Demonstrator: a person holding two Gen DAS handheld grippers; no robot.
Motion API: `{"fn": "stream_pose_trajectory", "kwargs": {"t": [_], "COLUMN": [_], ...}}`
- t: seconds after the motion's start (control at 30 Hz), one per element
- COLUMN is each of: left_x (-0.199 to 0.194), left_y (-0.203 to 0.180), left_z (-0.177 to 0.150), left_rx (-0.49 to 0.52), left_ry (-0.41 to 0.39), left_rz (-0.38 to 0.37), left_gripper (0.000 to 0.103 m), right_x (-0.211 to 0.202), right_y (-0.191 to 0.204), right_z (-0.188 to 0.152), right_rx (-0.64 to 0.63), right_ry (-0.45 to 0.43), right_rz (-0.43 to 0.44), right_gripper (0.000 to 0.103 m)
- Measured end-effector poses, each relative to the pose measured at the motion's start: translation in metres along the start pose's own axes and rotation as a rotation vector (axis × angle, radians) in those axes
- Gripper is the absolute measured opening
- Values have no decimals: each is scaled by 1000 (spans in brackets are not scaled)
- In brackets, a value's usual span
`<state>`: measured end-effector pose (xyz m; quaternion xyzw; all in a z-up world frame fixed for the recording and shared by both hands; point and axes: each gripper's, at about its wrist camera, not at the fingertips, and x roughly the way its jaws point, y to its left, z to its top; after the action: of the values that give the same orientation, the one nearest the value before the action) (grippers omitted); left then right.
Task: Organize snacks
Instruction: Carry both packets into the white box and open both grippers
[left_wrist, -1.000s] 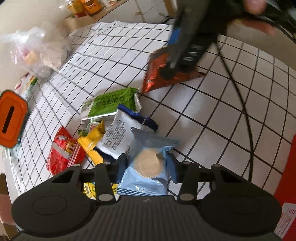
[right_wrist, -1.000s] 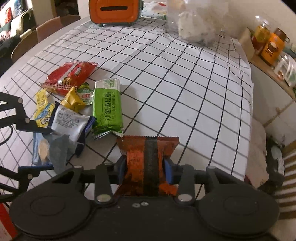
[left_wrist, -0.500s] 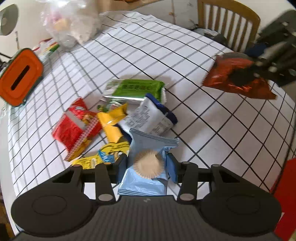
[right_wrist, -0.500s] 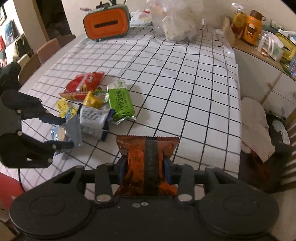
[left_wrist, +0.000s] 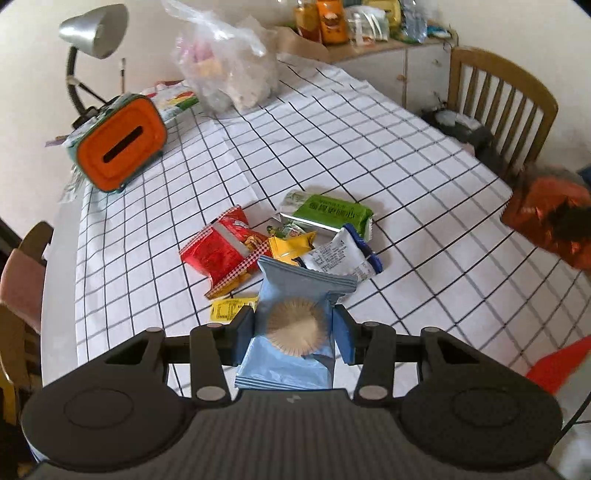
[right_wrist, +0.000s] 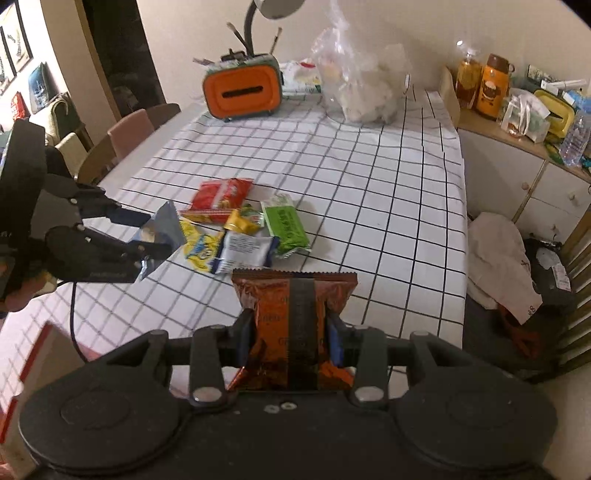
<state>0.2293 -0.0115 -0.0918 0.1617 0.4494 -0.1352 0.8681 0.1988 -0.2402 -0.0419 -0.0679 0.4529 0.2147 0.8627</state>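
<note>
My left tongs clamped on a blue packet held above the near table, snack pile loose on the checked cloth at centre, my right tongs gripping an orange packet near right.

Both wrist views look forward and down along their tongs, raised over the table. Shared: snack pile ahead, orange box beyond. Right view shows left gripper to its left.
</note>
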Motion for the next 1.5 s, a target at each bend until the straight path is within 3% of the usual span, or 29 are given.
{"fn": "stream_pose_trajectory", "kwargs": {"t": [0.37,0.67,1.03,1.5], "left_x": [-85,-130,-119,-68], "left_y": [-10,-42,-79,-90], "left_z": [-35,-77,-118,-121], "left_rx": [-70,-91,-72,-48], "left_ry": [-25,-18,85,290], "left_rz": [-60,-89,-85,-48], "left_gripper": [45,45,45,45], "right_x": [-61,-82,-59,6], "right_y": [36,56,88,117], "right_z": [-28,-66,-108,-115], "right_rx": [-35,-58,-130,-225], "right_ry": [-28,-9,85,197], "right_rz": [61,89,111,58], "right_gripper": [39,39,39,38]}}
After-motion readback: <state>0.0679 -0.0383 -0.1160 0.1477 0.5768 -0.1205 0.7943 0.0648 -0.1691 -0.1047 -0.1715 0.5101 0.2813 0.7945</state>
